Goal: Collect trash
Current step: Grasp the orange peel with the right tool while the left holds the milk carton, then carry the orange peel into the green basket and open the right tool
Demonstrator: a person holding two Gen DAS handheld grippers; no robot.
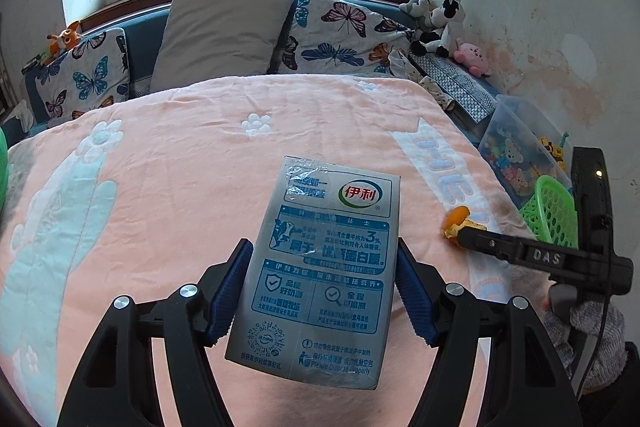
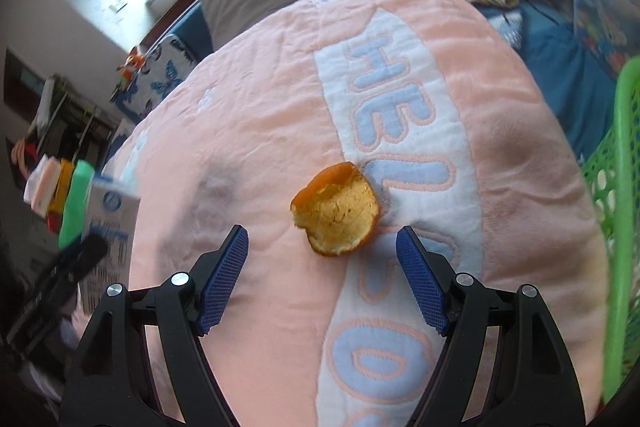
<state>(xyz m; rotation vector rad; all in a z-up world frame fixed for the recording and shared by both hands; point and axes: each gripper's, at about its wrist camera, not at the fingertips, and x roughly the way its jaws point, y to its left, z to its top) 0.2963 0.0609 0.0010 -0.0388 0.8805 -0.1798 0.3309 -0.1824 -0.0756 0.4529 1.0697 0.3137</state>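
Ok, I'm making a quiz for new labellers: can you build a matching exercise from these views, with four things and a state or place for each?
Things:
1. milk carton
2. orange peel
3. green basket
4. right hand-held gripper

States or places:
A. beside the bed, at the right edge
B. open, with nothing between its pads
C. clamped between blue pads
D. lying loose on the pink blanket

Pairs: 1-C, 2-D, 3-A, 4-B

open blanket [image 2: 256,131], basket [image 2: 616,187] at right edge
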